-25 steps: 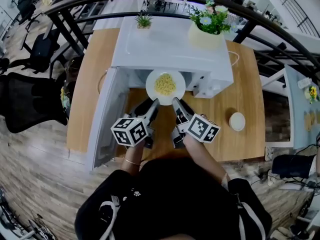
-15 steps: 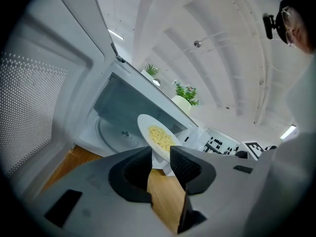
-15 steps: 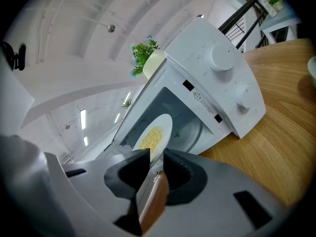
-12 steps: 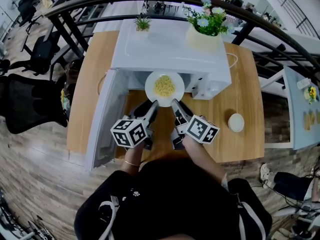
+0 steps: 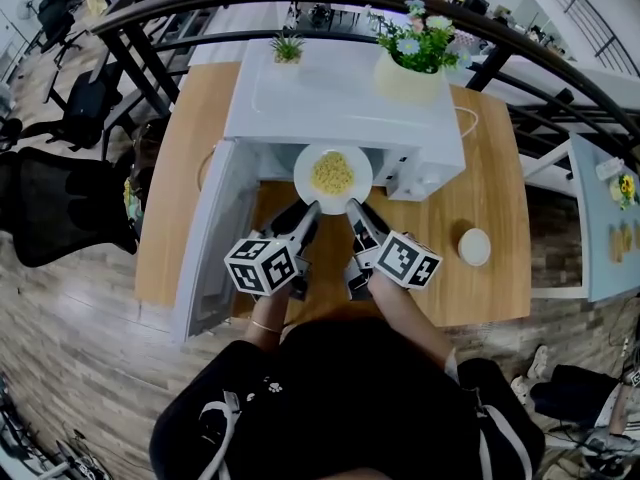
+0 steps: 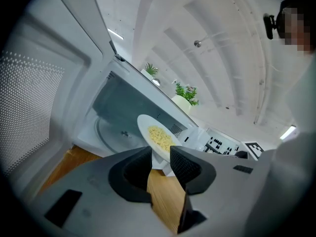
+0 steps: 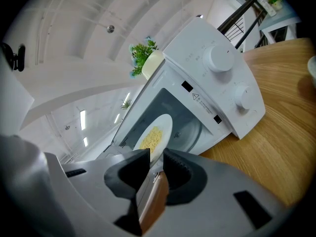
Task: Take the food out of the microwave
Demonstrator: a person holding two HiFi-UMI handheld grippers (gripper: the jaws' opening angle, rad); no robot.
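A white plate of yellow food hangs level just in front of the open white microwave, over the wooden table. My left gripper is shut on the plate's near left rim, and my right gripper is shut on its near right rim. The left gripper view has the plate running in between the dark jaws of the left gripper, with the empty cavity and glass turntable behind. Seen from the right gripper view, the plate's edge sits between the jaws of the right gripper.
The microwave door swings open to the left, close beside my left gripper. A pot of flowers and a small green plant stand on top of the microwave. A small white dish lies on the table at the right. A black chair stands at the left.
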